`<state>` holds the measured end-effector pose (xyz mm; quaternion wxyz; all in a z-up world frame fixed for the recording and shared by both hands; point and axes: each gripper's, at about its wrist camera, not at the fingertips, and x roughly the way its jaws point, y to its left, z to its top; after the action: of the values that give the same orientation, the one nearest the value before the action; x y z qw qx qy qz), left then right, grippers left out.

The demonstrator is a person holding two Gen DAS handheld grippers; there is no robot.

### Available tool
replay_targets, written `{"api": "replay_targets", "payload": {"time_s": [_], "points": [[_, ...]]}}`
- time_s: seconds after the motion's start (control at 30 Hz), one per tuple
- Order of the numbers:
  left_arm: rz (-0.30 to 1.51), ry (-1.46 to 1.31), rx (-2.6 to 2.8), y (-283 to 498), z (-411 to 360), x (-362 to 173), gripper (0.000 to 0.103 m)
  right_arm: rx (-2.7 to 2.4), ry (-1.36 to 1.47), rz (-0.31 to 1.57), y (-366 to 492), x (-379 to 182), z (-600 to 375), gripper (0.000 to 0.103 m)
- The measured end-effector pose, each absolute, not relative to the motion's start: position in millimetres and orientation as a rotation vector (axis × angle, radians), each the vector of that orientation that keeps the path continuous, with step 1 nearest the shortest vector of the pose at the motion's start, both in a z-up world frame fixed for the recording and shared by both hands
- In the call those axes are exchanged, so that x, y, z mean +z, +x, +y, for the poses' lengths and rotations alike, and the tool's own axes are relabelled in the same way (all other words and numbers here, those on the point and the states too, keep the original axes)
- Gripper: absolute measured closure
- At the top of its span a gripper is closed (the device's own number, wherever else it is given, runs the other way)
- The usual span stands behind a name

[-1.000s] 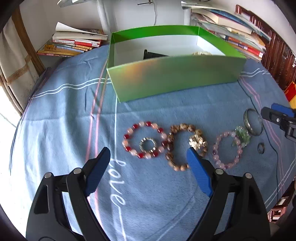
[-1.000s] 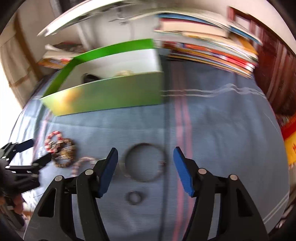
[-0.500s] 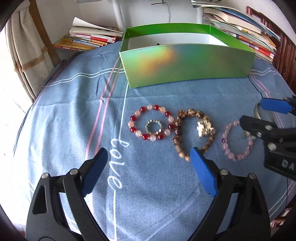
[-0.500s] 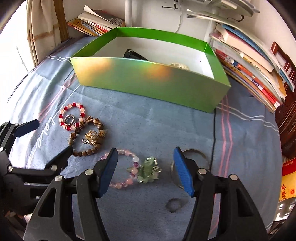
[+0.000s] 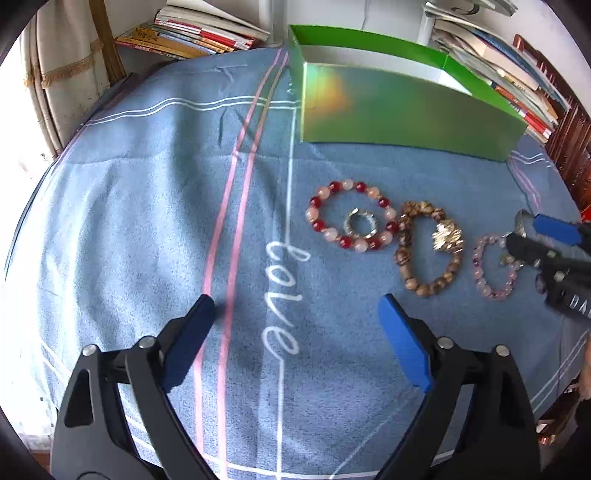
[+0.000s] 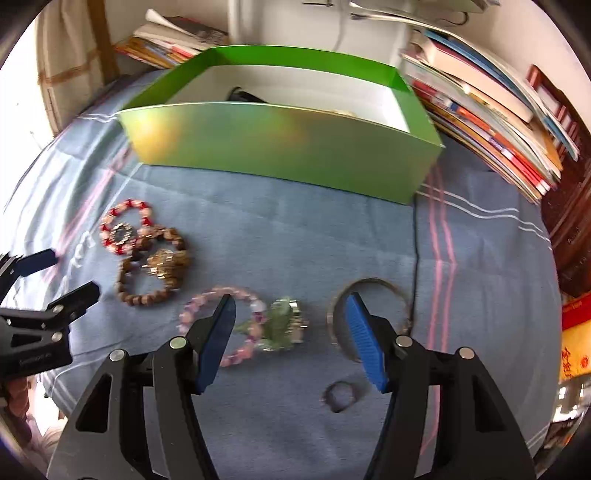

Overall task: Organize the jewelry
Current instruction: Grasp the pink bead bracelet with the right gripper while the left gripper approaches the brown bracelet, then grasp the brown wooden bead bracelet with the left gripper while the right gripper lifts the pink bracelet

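Jewelry lies in a row on a blue cloth (image 5: 147,221). A red and pink bead bracelet (image 5: 320,212) rings a small silver ring (image 5: 360,223). Right of it lies a brown bead bracelet (image 5: 428,286) with a gold charm (image 5: 447,236), then a pale pink bracelet (image 5: 480,271). My left gripper (image 5: 295,338) is open and empty, near and left of the row. My right gripper (image 6: 291,341) is open, its fingers straddling the pink bracelet's green charm (image 6: 282,323). A metal bangle (image 6: 384,286) and a dark ring (image 6: 340,397) lie right of it.
An open green box (image 6: 280,147) stands behind the jewelry, with a dark item and something pale inside. Stacks of books (image 6: 491,122) lie at the back right and more books (image 5: 192,35) at the back left. A black cable (image 6: 415,243) crosses the cloth.
My left gripper has drawn back and to the left, away from the bracelets. My right gripper has swung left from the bangle and come down over the pink bracelet and green charm.
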<state>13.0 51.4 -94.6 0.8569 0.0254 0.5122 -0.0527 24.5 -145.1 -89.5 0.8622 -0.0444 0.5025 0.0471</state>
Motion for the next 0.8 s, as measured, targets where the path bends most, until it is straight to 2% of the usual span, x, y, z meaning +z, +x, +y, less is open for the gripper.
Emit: {"api": "replay_targets", "payload": {"time_s": [0.03, 0.13, 0.3, 0.5, 0.67, 0.8], "points": [[1.076, 0.047, -0.126, 16.6, 52.4, -92.7, 0.018, 0.109, -0.099, 1.056, 24.3, -90.4, -141.8, 0.042], [1.080, 0.031, -0.183, 16.8, 41.1, -89.5, 0.022, 0.138, -0.132, 1.076, 26.2, -98.4, -130.9, 0.069], [1.096, 0.031, -0.212, 20.7, 24.6, -92.6, 0.027, 0.185, -0.102, 1.062, 24.1, -96.5, -132.2, 0.085], [1.091, 0.032, -0.247, 28.9, 11.6, -91.6, 0.046, 0.153, -0.054, 1.039, 22.5, -84.9, -152.2, 0.089], [1.105, 0.044, -0.256, 34.3, -0.6, -91.3, 0.048, 0.102, 0.003, 1.003, 21.5, -72.8, -179.7, 0.090], [1.111, 0.044, -0.271, 34.2, -3.4, -91.6, 0.046, 0.059, 0.038, 1.002, 22.3, -71.6, -197.9, 0.089]]}}
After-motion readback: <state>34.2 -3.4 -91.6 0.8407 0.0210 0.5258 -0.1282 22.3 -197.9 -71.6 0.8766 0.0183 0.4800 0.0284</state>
